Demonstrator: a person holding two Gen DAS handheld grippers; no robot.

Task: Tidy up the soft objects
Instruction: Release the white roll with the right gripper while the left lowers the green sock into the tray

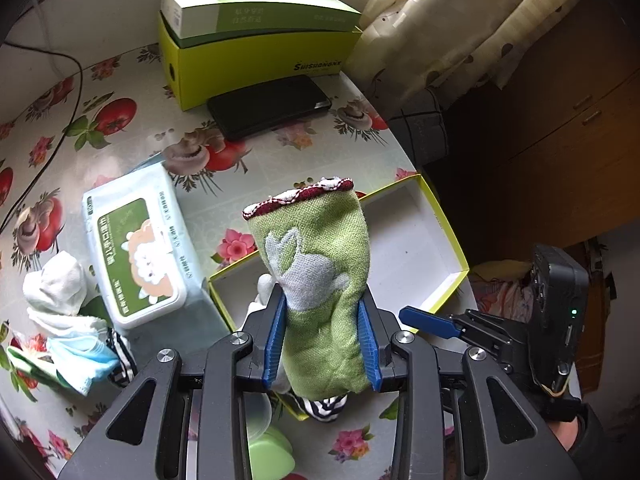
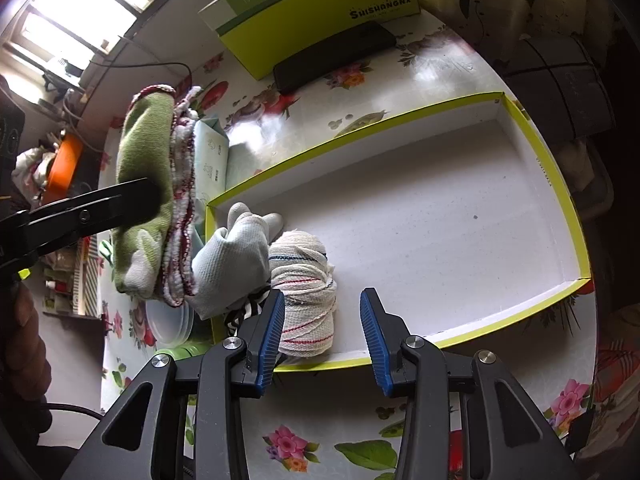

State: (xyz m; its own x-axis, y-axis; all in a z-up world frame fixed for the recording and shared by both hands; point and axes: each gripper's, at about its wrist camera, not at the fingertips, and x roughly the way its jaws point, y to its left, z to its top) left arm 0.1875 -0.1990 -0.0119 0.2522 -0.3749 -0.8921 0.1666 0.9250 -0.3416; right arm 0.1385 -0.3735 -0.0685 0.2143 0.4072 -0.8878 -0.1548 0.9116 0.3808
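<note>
Sorting looks partly done: left gripper (image 1: 326, 340) pinches a green cloth (image 1: 316, 280) above the tray (image 2: 532, 168), which already holds a rolled towel (image 2: 308, 304) and white glove (image 2: 232, 264); right gripper (image 2: 322, 340) spread, empty; a cloth pile (image 1: 68, 320) waits on the counter (image 1: 132, 80).

Both wrist cameras look steeply down, close over the tray (image 1: 436, 216) (image 2: 552, 184); both also share the green cloth (image 1: 320, 272) (image 2: 144, 168) and yellow box (image 1: 256, 64) (image 2: 320, 28).
</note>
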